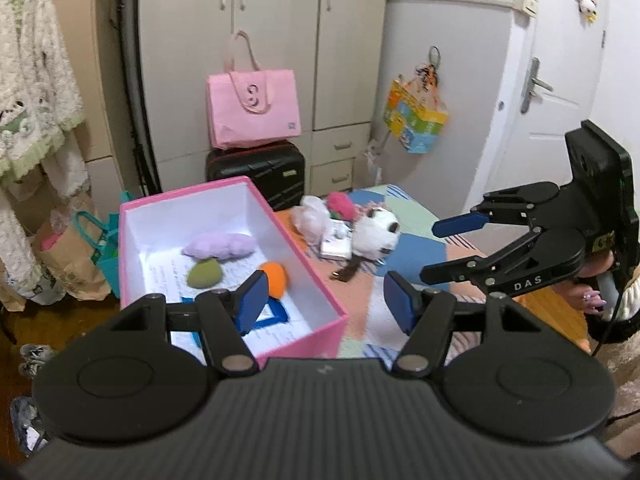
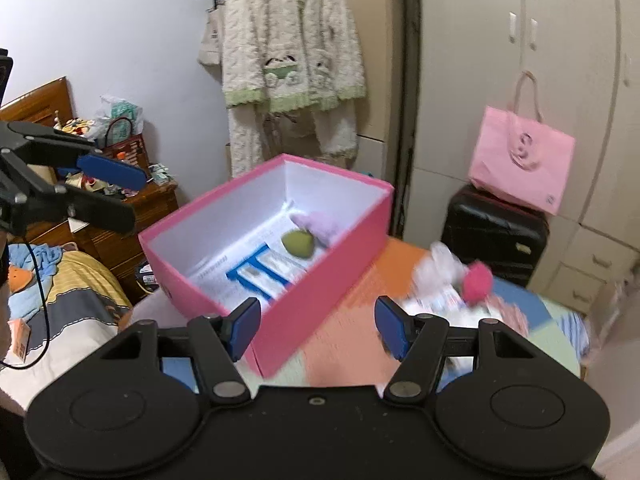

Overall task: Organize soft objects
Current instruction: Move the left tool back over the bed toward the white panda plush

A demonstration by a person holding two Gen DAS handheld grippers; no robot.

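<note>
A pink box (image 1: 335,322) with a white inside stands on the patchwork bed. In it lie a lilac plush (image 1: 220,245), a green plush (image 1: 205,274) and an orange plush (image 1: 276,277). The box also shows in the right wrist view (image 2: 320,280), with the green plush (image 2: 298,243) and lilac plush (image 2: 320,222). Right of the box lie a white plush (image 1: 310,214), a magenta plush (image 1: 341,204) and a white-and-brown plush (image 1: 378,232). My left gripper (image 1: 326,306) is open and empty above the box's near right wall. My right gripper (image 2: 316,328) is open and empty near the box; it shows in the left wrist view (image 1: 444,250).
A white packet (image 1: 336,246) and a brown strap (image 1: 348,270) lie among the plush toys. A black suitcase (image 1: 256,172) with a pink bag (image 1: 254,110) stands behind the bed by the wardrobe. Paper bags (image 1: 72,256) stand on the floor left.
</note>
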